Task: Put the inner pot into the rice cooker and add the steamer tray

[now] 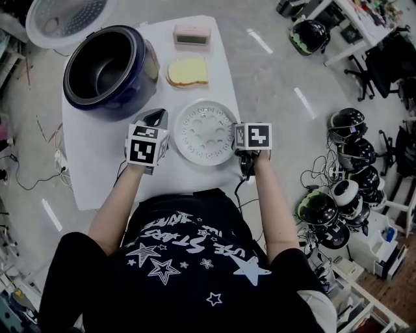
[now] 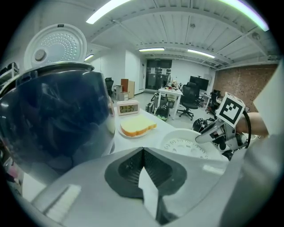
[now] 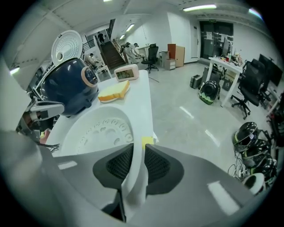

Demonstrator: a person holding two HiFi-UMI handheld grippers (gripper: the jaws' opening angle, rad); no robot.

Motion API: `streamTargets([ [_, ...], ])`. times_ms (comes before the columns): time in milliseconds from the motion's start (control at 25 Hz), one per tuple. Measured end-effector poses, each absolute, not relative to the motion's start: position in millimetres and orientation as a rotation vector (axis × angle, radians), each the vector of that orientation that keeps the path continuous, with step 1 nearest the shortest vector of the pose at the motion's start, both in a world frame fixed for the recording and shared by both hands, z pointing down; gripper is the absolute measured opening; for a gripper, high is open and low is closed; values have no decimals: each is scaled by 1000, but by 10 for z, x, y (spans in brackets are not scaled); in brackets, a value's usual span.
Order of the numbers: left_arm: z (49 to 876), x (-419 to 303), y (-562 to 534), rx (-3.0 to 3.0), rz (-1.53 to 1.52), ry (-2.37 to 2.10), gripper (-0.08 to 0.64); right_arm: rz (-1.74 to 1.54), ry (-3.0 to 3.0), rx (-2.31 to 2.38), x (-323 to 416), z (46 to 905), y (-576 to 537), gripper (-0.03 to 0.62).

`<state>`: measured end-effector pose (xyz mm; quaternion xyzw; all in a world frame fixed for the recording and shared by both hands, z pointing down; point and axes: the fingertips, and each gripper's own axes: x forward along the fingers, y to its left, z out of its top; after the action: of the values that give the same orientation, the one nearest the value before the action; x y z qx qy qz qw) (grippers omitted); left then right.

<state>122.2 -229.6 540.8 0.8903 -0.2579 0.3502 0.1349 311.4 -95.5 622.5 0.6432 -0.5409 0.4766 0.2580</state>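
Head view: the steamer tray [image 1: 207,132] sits on the table [image 1: 97,175] between my left claw [image 1: 155,120] and right claw [image 1: 237,140]. The rice cooker [image 1: 110,68] is beyond.

Left gripper view: left claw [image 2: 142,153] pinched together, tray [image 2: 186,142] just to its right. The clock [image 2: 128,107] reads 21:35.

Right gripper view: right claw [image 3: 134,155] is clamped on the tray's rim.

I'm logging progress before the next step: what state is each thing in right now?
Rice cooker: lid open.
Steamer tray: on the table, outside the cooker.
Left gripper: shut on the tray's rim.
Right gripper: shut on the tray's rim.
Clock: display showing digits.
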Motion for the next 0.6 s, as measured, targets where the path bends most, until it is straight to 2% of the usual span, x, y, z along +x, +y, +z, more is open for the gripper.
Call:
streamTargets([
  [120, 5398, 1192, -2324, 2568, 1009, -763, 2, 1294, -1479, 1719, 3085, 6237, -1004, 64],
  [600, 5066, 999, -2459, 2598, 899, -832, 2, 1288, -1614, 1760, 3245, 5760, -1183, 58],
])
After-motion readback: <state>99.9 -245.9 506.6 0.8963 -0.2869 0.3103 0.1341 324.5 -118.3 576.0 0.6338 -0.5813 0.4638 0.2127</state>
